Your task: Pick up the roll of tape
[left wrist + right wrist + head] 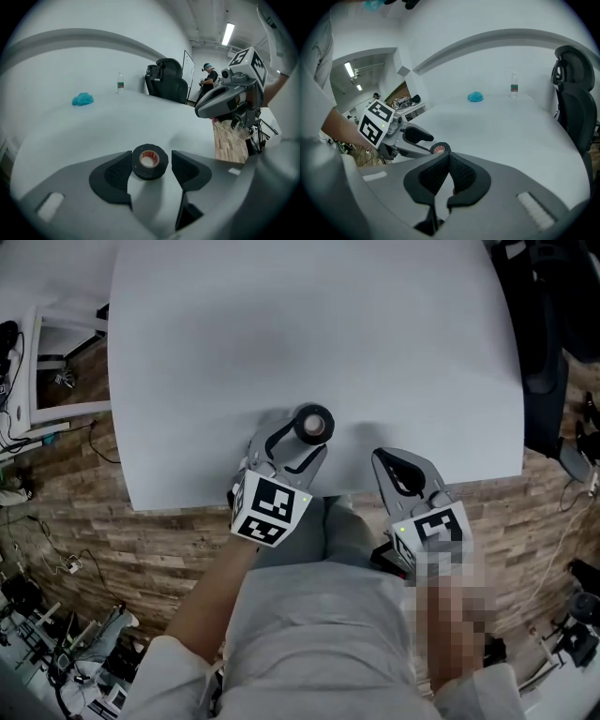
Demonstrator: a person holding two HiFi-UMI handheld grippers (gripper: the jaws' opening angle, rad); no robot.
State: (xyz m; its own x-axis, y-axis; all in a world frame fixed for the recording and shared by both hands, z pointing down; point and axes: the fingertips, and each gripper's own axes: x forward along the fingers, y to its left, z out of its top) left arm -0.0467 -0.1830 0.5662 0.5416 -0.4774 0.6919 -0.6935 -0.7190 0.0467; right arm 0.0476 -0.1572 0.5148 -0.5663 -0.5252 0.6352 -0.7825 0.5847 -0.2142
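Note:
A black roll of tape (313, 425) with a pale core lies flat on the white table (281, 334), close to its near edge. My left gripper (302, 439) reaches down around it. In the left gripper view the tape (149, 162) sits between the two black pads; the left pad is at its side and a small gap shows at the right pad. That gripper (151, 159) is open. My right gripper (406, 463) hovers at the table's near edge to the right of the tape, its jaws shut with nothing in them (449, 157). From there the tape (440, 148) shows just beyond its tips.
A crumpled blue cloth (82, 99) and a small water bottle (120, 83) stand at the far side of the table. A black office chair (574, 103) is at the table's right side. A person (208, 77) stands far back in the room. Wood-pattern floor surrounds the table.

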